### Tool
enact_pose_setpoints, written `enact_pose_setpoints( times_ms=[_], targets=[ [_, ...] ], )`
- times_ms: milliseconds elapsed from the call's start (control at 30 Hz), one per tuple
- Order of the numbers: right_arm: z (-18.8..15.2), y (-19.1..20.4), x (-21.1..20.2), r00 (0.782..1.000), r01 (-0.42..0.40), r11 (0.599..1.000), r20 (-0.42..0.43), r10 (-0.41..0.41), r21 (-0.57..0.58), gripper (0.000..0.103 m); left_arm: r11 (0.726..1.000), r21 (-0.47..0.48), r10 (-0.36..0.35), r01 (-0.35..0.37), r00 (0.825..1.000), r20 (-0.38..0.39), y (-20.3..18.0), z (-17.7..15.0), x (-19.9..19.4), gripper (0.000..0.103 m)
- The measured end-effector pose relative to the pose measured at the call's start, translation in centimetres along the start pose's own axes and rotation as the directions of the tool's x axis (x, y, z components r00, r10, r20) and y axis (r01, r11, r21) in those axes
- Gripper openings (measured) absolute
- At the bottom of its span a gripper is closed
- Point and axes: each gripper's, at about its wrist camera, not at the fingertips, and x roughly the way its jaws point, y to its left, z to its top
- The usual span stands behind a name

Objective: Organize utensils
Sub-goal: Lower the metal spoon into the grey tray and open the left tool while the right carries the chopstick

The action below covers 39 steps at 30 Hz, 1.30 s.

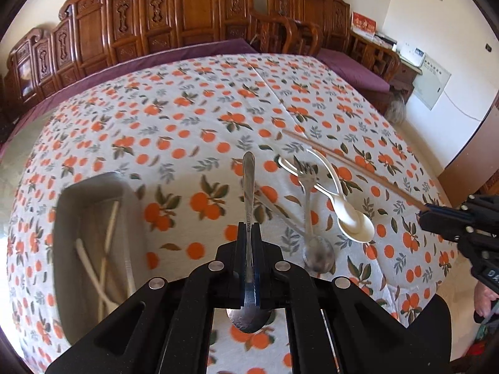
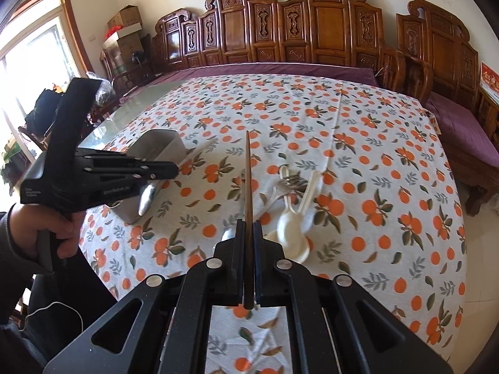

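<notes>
We've got the left gripper [image 1: 248,233] clamped on a shiny steel spoon [image 1: 248,187], frame center; right gripper [image 2: 248,227] pinching a slim wooden chopstick [image 2: 247,174]. Matte gray bin [image 1: 67,205] w/ pale sticks, lower left.

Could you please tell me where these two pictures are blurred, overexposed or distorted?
Left wrist view: the grey metal bin and nearby orange-print tablecloth smear with motion blur; the clamped steel spoon stays sharp. Right wrist view: the window is blown out white. Both views: fisheye bends the carved wooden bench.
</notes>
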Motion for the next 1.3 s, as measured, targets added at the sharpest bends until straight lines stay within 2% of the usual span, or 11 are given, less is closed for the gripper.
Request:
enact_pose_setpoints(
  times_ms=[200, 400, 767, 1100, 1300],
  targets=[
    [0.4, 2.1, 0.6, 1.000, -0.002, 1.000, 0.005, 0.002, 0.008, 0.006, 1.000, -0.018, 0.018, -0.017, 0.999, 0.037, 3.2, -0.6, -2.6, 0.002],
    [0.5, 4.2, 1.3, 1.000, -0.016, 1.000, 0.008, 0.016, 0.016, 0.006, 0.997, -0.053, 0.055, -0.053, 0.998, 0.043, 7.1, -1.5, -3.6, 0.002],
    [0.5, 7.0, 2.8, 0.999, -0.045, 0.999, -0.001, 0.045, 0.019, 0.006, 0.983, -0.138, 0.119, -0.124, 0.992, -0.051, 13.6, -3.6, -0.3, 0.002],
    [0.4, 8.9, 2.9, 0.998, -0.064, 0.998, -0.005, 0.064, 0.002, 0.006, 0.976, -0.142, 0.146, -0.164, 0.981, -0.124, 14.7, -4.7, 2.6, 0.002],
    [0.7, 10.1, 3.0, 0.998, -0.065, 0.998, -0.008, 0.065, -0.009, 0.006, 0.973, -0.160, 0.144, -0.167, 0.979, -0.146, 15.3, -5.0, 3.1, 0.003]
  ],
)
